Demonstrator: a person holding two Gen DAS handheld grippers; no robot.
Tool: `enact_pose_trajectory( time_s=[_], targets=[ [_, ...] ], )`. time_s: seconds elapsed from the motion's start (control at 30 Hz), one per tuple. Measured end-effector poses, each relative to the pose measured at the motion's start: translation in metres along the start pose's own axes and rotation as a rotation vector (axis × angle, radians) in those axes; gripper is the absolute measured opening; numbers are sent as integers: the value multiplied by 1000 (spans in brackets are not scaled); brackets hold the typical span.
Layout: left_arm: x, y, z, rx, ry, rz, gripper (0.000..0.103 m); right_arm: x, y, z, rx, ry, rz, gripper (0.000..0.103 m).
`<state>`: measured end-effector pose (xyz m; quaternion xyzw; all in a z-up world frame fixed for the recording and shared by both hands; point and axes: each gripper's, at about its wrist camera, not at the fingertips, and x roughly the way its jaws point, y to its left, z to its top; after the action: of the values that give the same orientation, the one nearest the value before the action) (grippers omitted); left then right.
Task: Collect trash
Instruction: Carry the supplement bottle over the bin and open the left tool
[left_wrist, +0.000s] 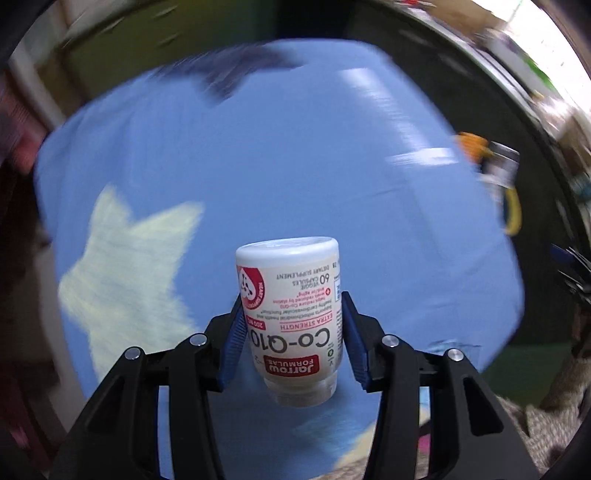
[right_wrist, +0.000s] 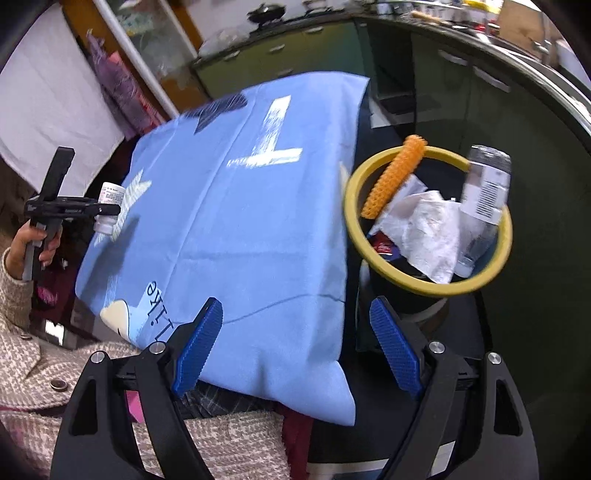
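Observation:
My left gripper is shut on a white Co-Q10 supplement bottle, held upside down above the blue cloth. In the right wrist view the left gripper holds the same bottle at the cloth's left edge. My right gripper is open and empty above the cloth's near edge. A yellow-rimmed bin stands right of the cloth, holding white tissue, an orange foam net and a plastic bottle.
The blue cloth with a white T and star print covers the table. Green cabinets stand behind. The bin shows blurred at the right edge of the left wrist view. The person's knit sleeve is at the left.

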<state>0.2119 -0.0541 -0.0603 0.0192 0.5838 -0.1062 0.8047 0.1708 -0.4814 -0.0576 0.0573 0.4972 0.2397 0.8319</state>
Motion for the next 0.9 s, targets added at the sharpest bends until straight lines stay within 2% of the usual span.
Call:
enact_pose_trajectory(
  time_s=[0.1,0.2,0.3,0.4,0.5,0.6,0.7,0.8,0.9],
  targets=[
    [-9,-50,28,113,-46,-63,46,-17,-12,-16,46,-40,-2,81],
    [-14,-119,69,227,-109,-176,46,-30,-25,-32,91,-70,-18,81],
    [-7,-176,102,308,-152,-251,45,-42,-37,-50,135,-91,-24,82],
    [18,-229,131,358,-142,-325,45,-50,-50,-66,172,-100,-25,82],
    [54,-271,149,380,-110,-364,45,-54,-64,-79,213,-106,-26,82],
    [98,-304,164,386,-75,-363,45,-53,-77,-88,253,-102,-21,82],
    [138,-320,169,372,-21,-333,45,-47,-88,-95,283,-89,-8,82],
    [174,-321,168,340,55,-277,45,-39,-94,-98,299,-76,4,82],
    [193,-318,165,319,105,-230,46,-30,-97,-96,303,-71,21,82]
  ],
)
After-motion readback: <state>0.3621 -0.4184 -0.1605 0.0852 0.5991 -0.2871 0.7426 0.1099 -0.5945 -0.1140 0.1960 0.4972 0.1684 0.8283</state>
